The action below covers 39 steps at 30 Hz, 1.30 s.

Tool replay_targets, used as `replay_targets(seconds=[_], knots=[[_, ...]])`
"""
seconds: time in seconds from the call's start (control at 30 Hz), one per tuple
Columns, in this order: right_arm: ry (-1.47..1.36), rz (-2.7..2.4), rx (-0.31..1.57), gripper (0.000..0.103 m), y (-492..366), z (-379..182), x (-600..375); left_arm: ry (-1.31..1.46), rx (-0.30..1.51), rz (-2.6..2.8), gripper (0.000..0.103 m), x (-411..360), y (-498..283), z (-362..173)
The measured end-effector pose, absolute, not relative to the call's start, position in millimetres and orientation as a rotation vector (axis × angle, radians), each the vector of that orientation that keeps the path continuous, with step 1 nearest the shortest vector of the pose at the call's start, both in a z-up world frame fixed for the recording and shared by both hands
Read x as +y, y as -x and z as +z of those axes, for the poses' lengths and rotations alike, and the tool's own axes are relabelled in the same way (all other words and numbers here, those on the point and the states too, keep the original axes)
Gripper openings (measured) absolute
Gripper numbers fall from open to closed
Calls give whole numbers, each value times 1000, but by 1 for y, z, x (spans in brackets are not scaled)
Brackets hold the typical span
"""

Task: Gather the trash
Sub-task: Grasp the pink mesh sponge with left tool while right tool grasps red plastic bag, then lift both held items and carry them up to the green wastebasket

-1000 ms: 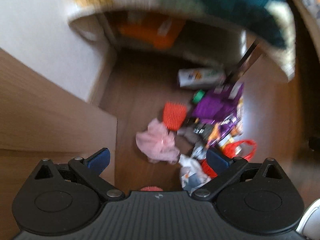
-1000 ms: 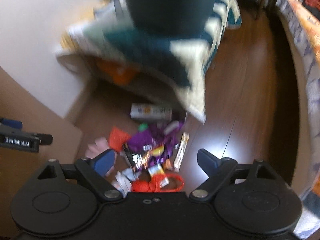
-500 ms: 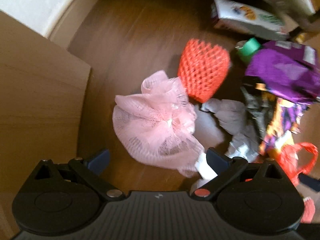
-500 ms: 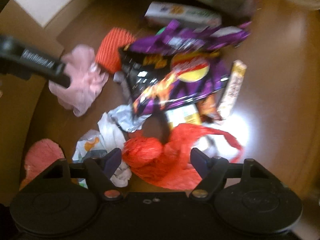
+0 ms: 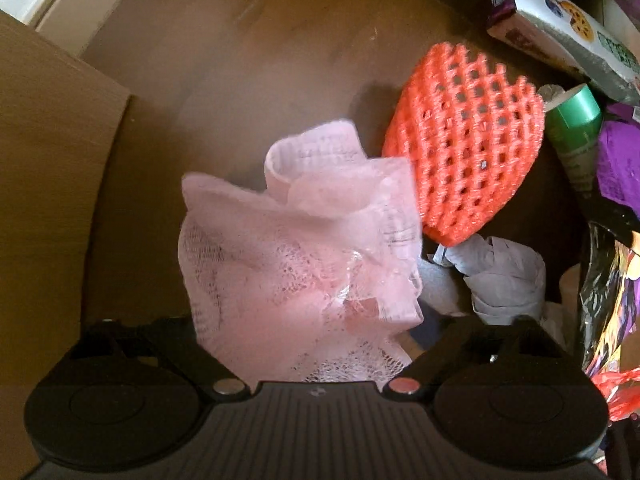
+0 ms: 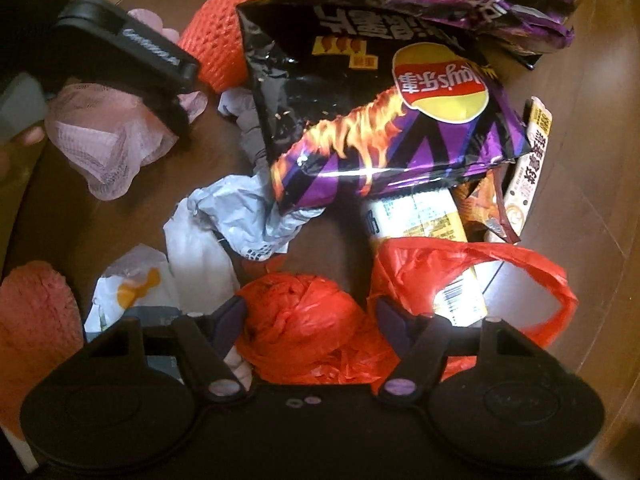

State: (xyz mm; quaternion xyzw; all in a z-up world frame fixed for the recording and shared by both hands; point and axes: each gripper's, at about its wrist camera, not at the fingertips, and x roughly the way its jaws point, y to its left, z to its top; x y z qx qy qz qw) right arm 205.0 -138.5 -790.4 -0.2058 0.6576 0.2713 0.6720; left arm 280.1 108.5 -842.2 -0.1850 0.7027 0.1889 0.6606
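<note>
Trash: one pink net (image 5: 304,256) inside spread left gripper (image 5: 316,332); one red bag (image 6: 304,320) between parted right gripper (image 6: 310,316).

Both views are dim and warm-toned, with fisheye bending that curves the wooden floor (image 6: 592,92) and darkens the corners. In the left wrist view the pink mesh (image 5: 304,256) is soft with slight motion blur, while the orange foam net (image 5: 468,140) just right of it is sharper and casts a dark shadow to its left. In the right wrist view a blown-out white glare sits on the floor beside the red plastic bag (image 6: 304,320), and the chip bag (image 6: 380,108) above it shows glossy highlights. The foreground casings are near black.
</note>
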Motion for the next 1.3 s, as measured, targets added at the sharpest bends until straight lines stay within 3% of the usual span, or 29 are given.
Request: replay_targets(seconds=[0.17,0.27,0.37,0.4,0.43,0.57,0.63,0.7,0.83,0.97,1.1,1.3], knots=[[495,646,1460,56,-201,-788,-137,436,1591,427,48,112,-279,-842],[498,653,1451,45,-202,-783,-134,433,1578,431,38,113,-279,-834],[502,668,1434,21,-201,-775,-133,420,1575,442,34,114,-282,-832],[509,676,1422,1,-201,-771,-131,409,1574,447,33,113,-281,-831],[521,676,1418,0,-200,-766,-130,395,1572,451,33,113,-281,-829],[500,651,1416,2,-204,-755,-133,357,1572,446,33,106,-281,-826],[486,627,1417,25,-205,-745,-138,342,1573,441,33,104,-280,-826],[467,633,1415,31,-207,-743,-149,327,1574,441,33,101,-279,-828],[469,659,1458,62,-198,-754,-166,332,1578,439,33,98,-276,-829],[526,683,1490,77,-185,-777,-166,321,1585,434,33,96,-278,-838],[609,682,1465,77,-174,-796,-160,303,1585,424,33,101,-288,-840],[626,699,1434,56,-170,-796,-158,289,1573,425,33,90,-288,-837]])
